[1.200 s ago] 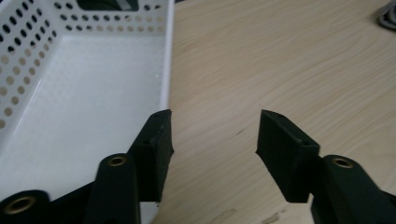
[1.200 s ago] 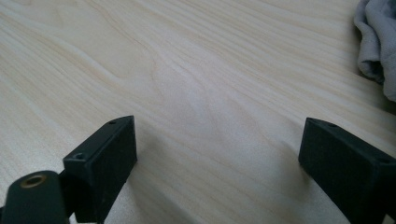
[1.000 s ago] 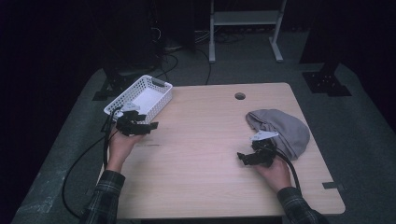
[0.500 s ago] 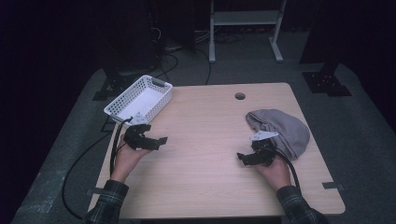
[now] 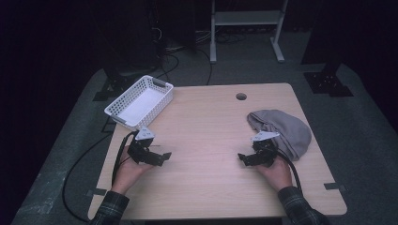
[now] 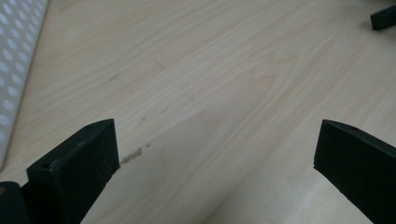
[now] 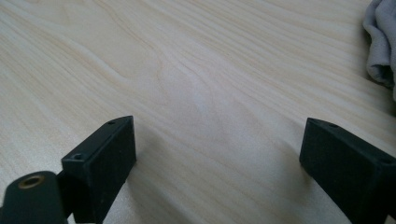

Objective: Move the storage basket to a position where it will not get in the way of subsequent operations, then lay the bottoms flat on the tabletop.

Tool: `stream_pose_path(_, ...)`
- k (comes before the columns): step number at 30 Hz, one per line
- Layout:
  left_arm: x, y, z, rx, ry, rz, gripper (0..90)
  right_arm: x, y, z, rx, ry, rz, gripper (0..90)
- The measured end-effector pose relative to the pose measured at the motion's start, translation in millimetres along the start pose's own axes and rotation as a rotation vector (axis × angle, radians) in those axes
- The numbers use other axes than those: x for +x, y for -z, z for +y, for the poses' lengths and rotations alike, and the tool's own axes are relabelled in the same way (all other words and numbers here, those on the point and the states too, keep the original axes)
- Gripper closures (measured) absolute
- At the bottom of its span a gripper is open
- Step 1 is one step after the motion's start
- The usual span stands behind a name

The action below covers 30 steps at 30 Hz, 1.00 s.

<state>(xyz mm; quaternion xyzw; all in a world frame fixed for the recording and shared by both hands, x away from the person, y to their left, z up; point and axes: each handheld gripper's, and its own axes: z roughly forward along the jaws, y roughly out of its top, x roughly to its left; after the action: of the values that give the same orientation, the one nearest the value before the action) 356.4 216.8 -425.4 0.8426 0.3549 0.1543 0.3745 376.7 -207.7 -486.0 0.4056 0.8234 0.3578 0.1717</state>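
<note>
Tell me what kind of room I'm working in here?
Probably a lab or recording studio rather than a home: a bare wooden table stands on grey carpet, ringed by dark surroundings, with cables and black stand bases on the floor.

The right gripper view's edge cuts off most of the grey cloth [image 7: 380,44].

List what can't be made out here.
- Grey cloth: high view, anything under its folds is covered; right gripper view, cut by the right edge.
- White basket: left gripper view, cut by the left edge.
- Right gripper and left gripper: high view, jaw gaps too small to judge; the gripper views show both wide apart.
</note>
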Motion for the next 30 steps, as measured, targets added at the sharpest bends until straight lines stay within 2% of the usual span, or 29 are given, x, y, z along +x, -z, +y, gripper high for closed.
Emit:
stream_pose_path(3, -7.3, -2.9, -5.3, 0.025, -0.024, 0.0, 0.0, 0.0, -0.1, 0.0, 0.0, 0.0, 0.0, 10.0)
stream_pose_path(9, -23.0, -18.2, -22.1, 0.104, -0.038, -0.035, 0.0, 0.2, 0.0, 0.0, 0.001, -0.002, -0.001, 10.0)
stream_pose_path(12, -30.0, -22.8, -26.8, 0.135, -0.064, -0.031, 0.0, 0.5, 0.2, -0.2, 0.001, -0.003, -0.001, 10.0)
stream_pose_path(19, -37.0, -25.1, -33.4, 0.131, -0.082, -0.043, 0.0, -0.5, 1.5, -1.2, 0.001, 0.01, 0.014, 10.0)
stream_pose_path(21, -37.2, -26.2, -34.8, 0.127, -0.076, -0.045, 0.0, -1.0, 1.9, -0.8, 0.008, 0.011, 0.017, 9.9)
stream_pose_path(24, -38.8, -30.1, -37.0, 0.154, -0.097, -0.044, 0.0, -2.1, 3.4, -0.8, 0.021, 0.005, 0.008, 10.0)
stream_pose_path(25, -39.3, -32.2, -38.0, 0.16, -0.103, -0.056, 0.0, -2.9, 3.9, -0.7, 0.025, -0.002, 0.002, 10.0)
stream_pose_path(30, -39.4, -32.5, -40.9, 0.128, -0.106, -0.069, 0.0, -5.1, 6.2, -0.4, 0.045, -0.003, -0.001, 10.6)
